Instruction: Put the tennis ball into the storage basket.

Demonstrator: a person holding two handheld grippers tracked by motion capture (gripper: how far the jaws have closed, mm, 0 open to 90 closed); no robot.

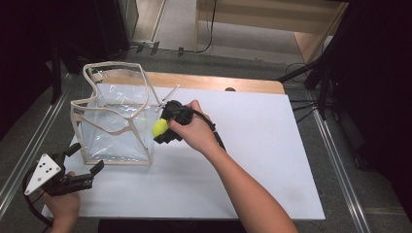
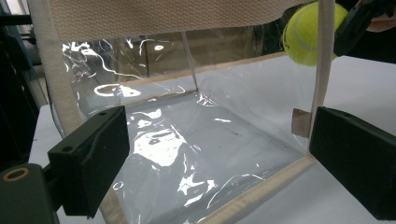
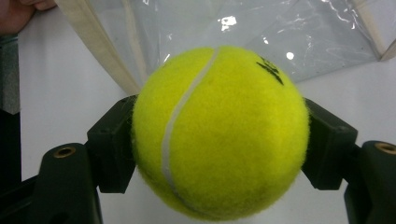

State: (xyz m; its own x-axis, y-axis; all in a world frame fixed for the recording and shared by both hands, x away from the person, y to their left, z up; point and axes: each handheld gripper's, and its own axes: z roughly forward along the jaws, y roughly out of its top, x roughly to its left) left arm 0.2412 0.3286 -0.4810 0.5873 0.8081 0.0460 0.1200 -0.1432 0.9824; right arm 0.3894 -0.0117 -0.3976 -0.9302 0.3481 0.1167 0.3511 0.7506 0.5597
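Note:
A yellow tennis ball [image 1: 159, 127] [image 3: 219, 130] [image 2: 306, 32] is clamped between the jaws of my right gripper [image 1: 163, 128] [image 3: 219, 135], held in the air just right of a clear plastic bag [image 1: 114, 131] [image 2: 187, 140] with beige webbing trim and handles. The bag stands upright on the white table [image 1: 252, 160], its mouth facing up. My left gripper [image 1: 86, 162] [image 2: 219, 163] sits low at the table's front left corner, open, its jaws spread wide in front of the bag's near bottom edge and touching nothing.
A wooden strip [image 1: 214, 82] runs along the table's far edge. Metal rails [image 1: 335, 165] flank both sides. Black stands and cables [image 1: 316, 87] crowd the far right. The bag's beige strap [image 2: 322, 70] hangs close to the ball.

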